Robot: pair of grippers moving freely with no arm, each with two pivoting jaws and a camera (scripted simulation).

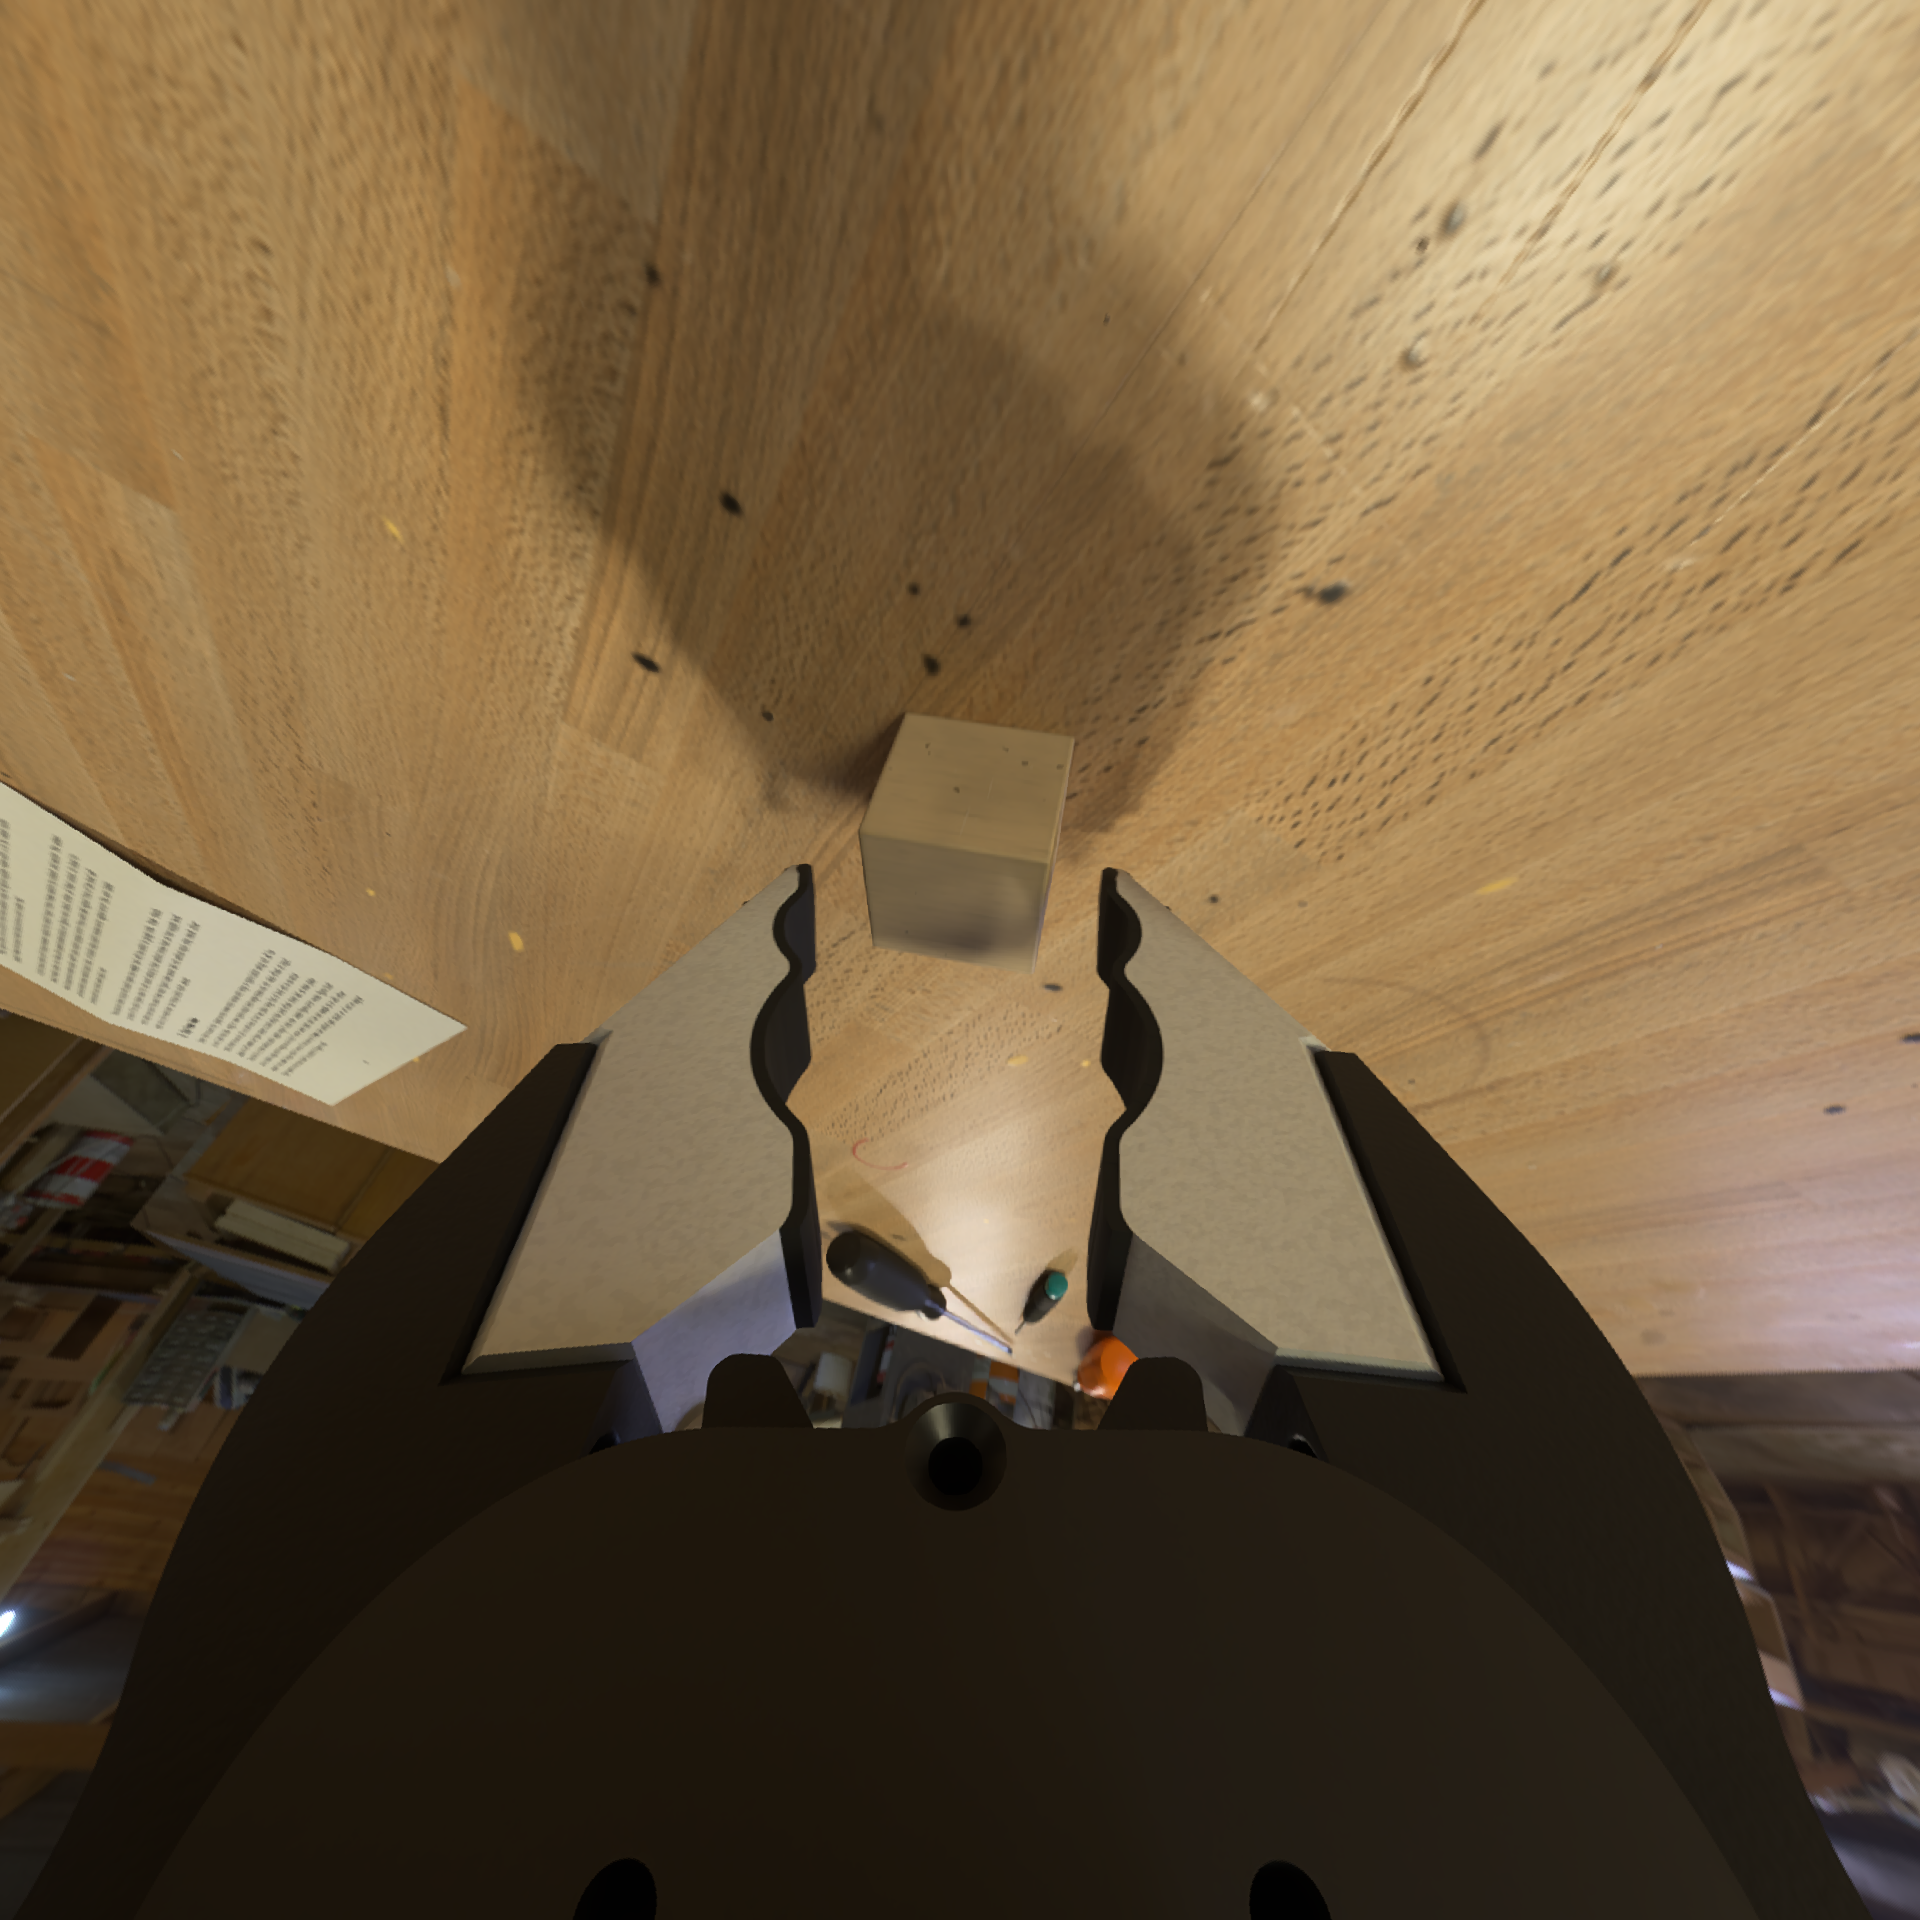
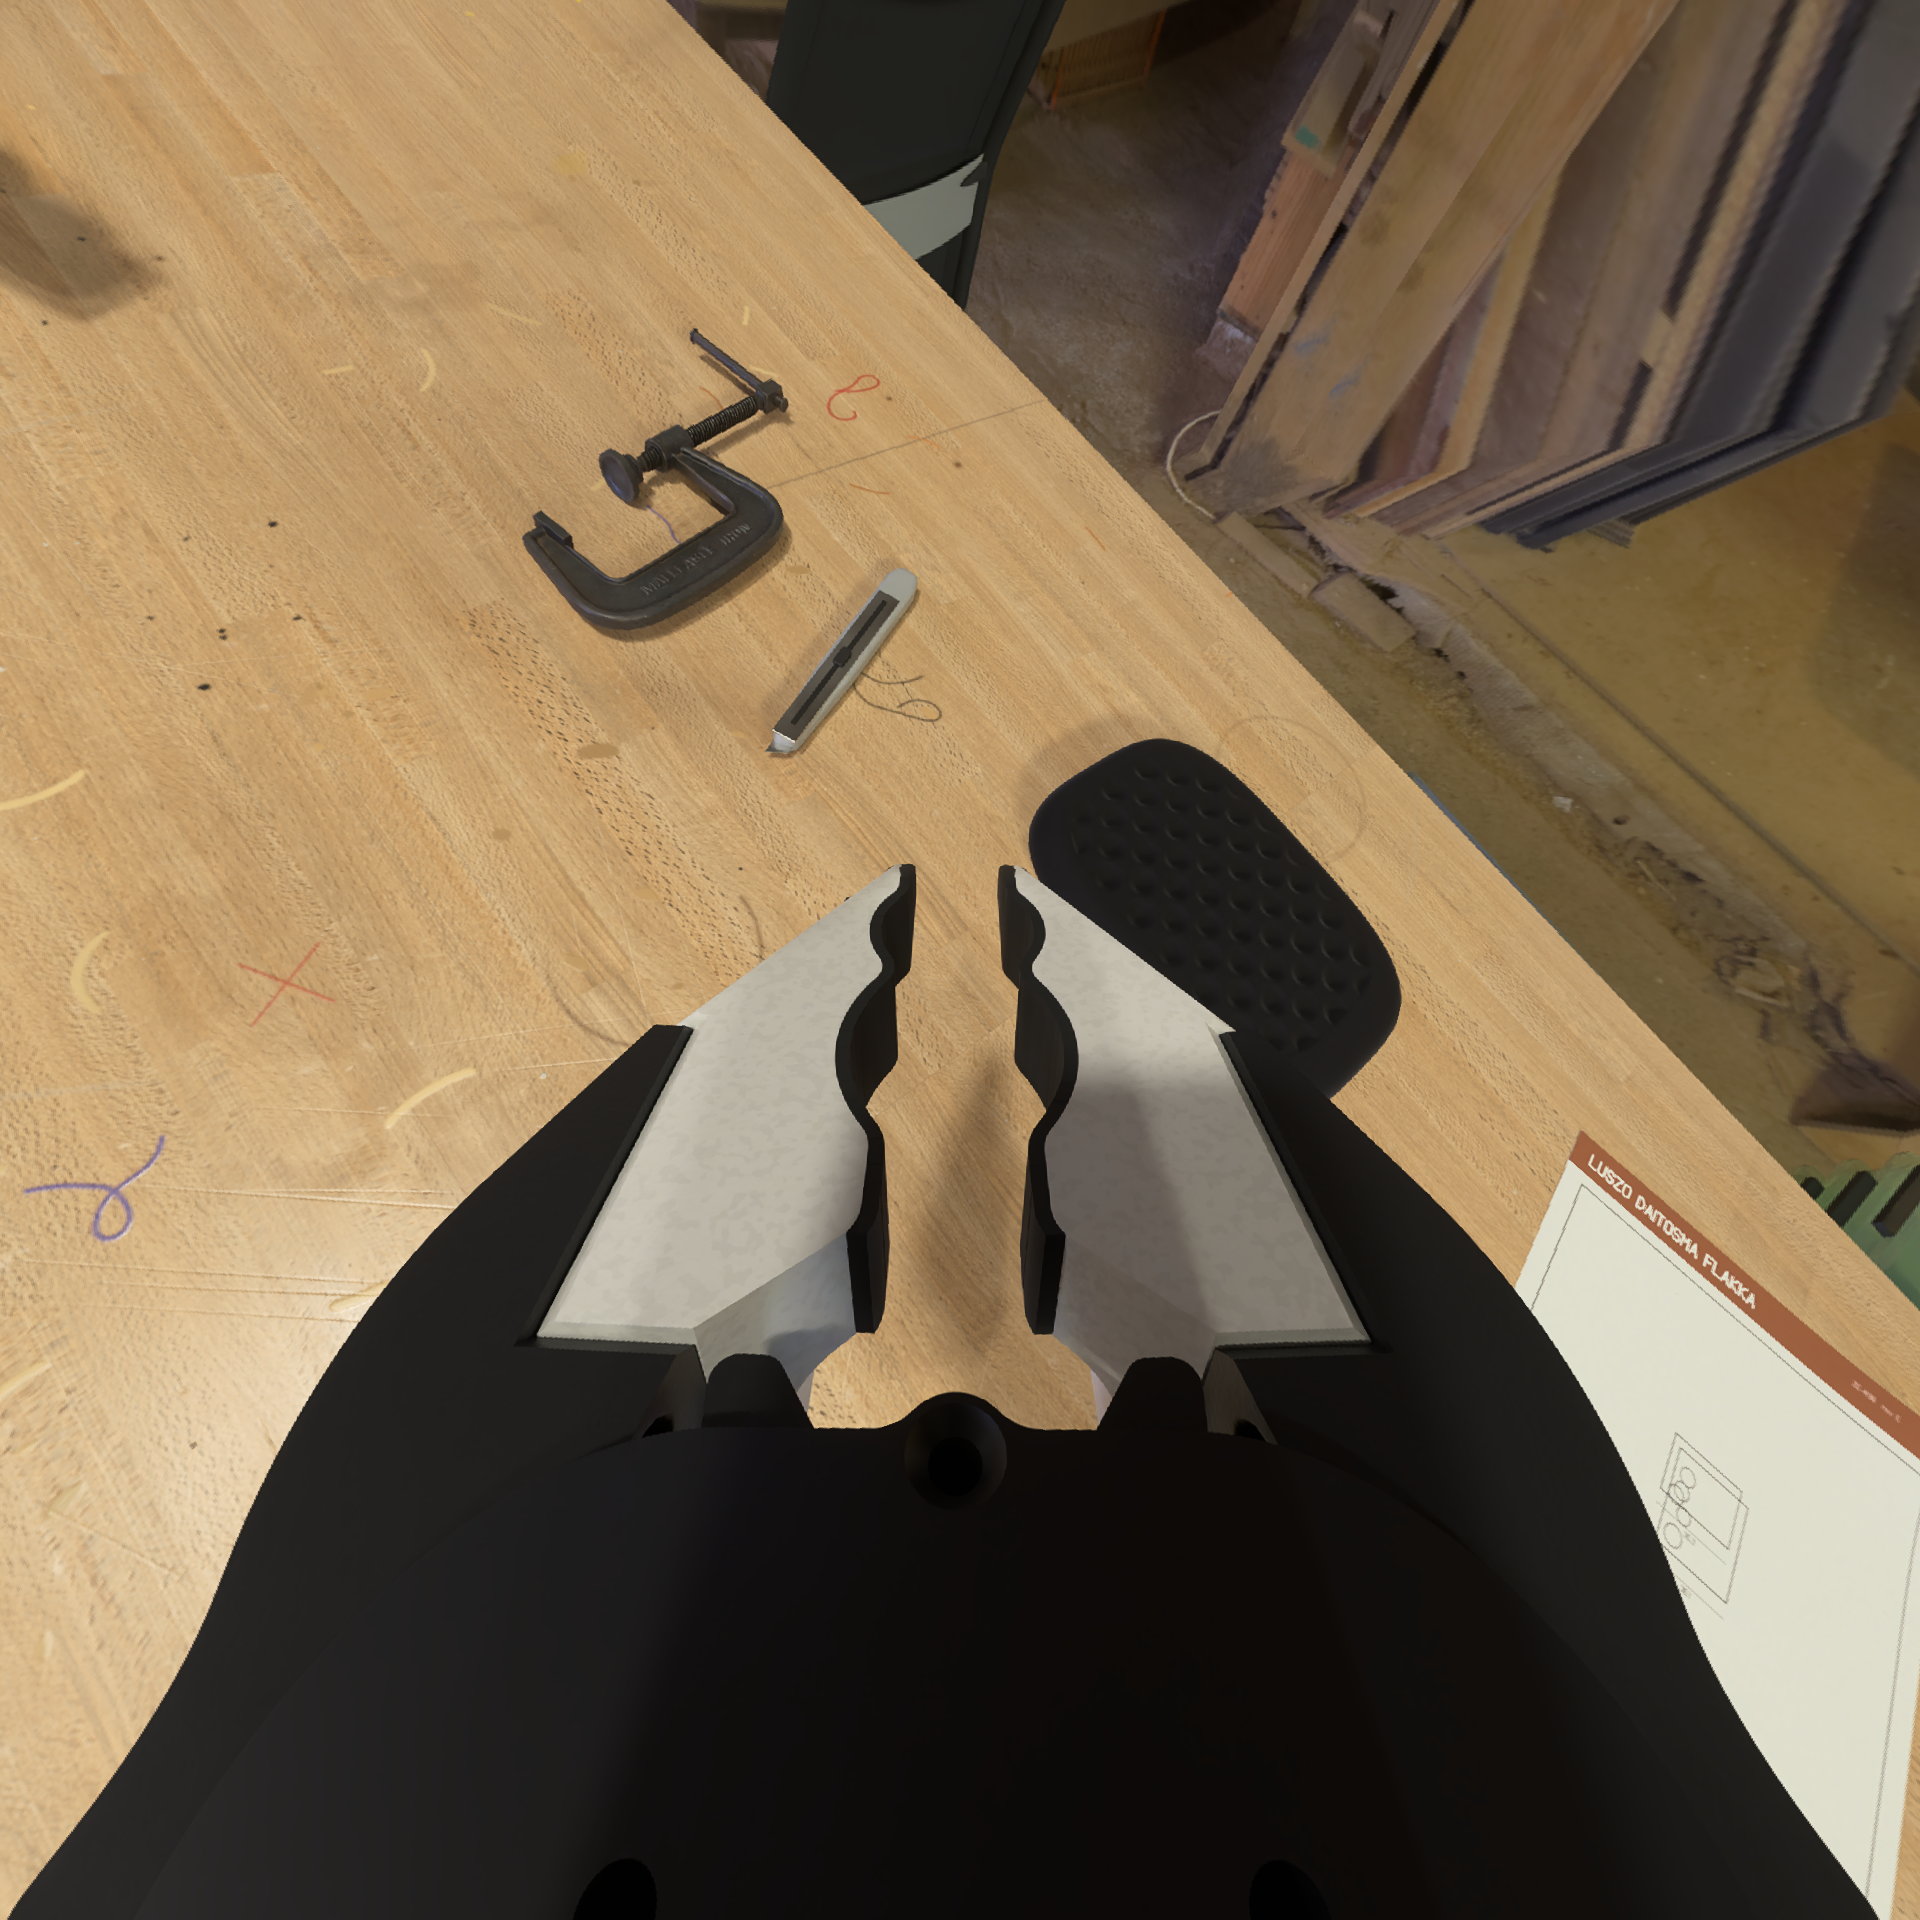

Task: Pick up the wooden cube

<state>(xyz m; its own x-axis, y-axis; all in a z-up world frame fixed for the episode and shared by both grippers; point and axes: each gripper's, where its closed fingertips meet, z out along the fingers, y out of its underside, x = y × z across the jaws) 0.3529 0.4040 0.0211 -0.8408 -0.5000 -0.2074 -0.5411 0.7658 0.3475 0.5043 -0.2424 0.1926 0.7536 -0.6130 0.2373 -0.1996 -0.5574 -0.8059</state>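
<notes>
A pale wooden cube (image 1: 961, 842) stands on the wooden workbench (image 1: 1351, 520) in the left wrist view. My left gripper (image 1: 956, 883) is open and points down at the bench. The cube lies just past the fingertips, in line with the gap between them and apart from both fingers. A dark shadow spreads on the bench beyond the cube. My right gripper (image 2: 956, 878) is over another part of the bench, its jaws a narrow gap apart and holding nothing. The cube does not show in the right wrist view.
A printed sheet (image 1: 187, 956), two screwdrivers (image 1: 904, 1283) (image 1: 1044, 1299) and an orange object (image 1: 1107, 1361) lie near the bench edge. In the right wrist view lie a black C-clamp (image 2: 665, 520), a utility knife (image 2: 847, 660), a black dimpled pad (image 2: 1216, 904) and a drawing sheet (image 2: 1745, 1475); the bench edge runs diagonally at right.
</notes>
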